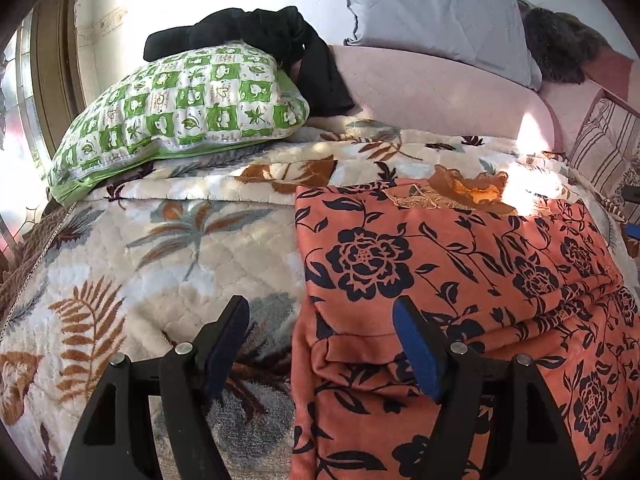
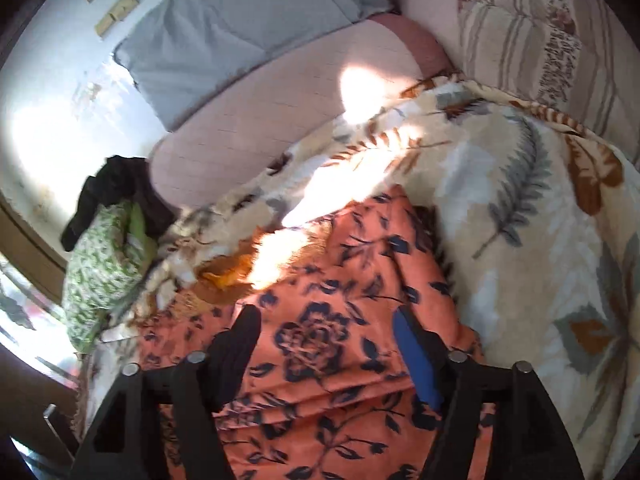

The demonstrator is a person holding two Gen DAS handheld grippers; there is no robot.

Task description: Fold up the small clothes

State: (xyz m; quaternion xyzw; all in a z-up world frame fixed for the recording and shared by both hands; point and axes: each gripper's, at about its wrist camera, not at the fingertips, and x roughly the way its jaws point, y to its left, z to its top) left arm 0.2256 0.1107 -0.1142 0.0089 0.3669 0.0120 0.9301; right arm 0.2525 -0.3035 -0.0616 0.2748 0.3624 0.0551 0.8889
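An orange garment printed with dark navy flowers (image 1: 460, 280) is laid on the leaf-patterned blanket (image 1: 160, 248) of a bed, partly folded, with layered folds stacked along its near right side. In the left wrist view its long axis is seen to run from the near edge away toward the pillows, and its left edge is drawn nearly straight.

The left gripper (image 1: 320, 320) is held low over that left edge, jaws spread wide: one finger is poised above the blanket, the other above the orange cloth, and nothing is gripped. The right gripper (image 2: 326, 330) is tilted and held over the middle of the garment (image 2: 340, 280), jaws likewise spread wide and empty; the view is blurred, so contact with the cloth cannot be judged.

Beyond, a green checked pillow (image 1: 180, 112) is topped by a black garment (image 1: 260, 32), beside a pink bolster (image 1: 432, 92) and a grey pillow (image 1: 432, 12).
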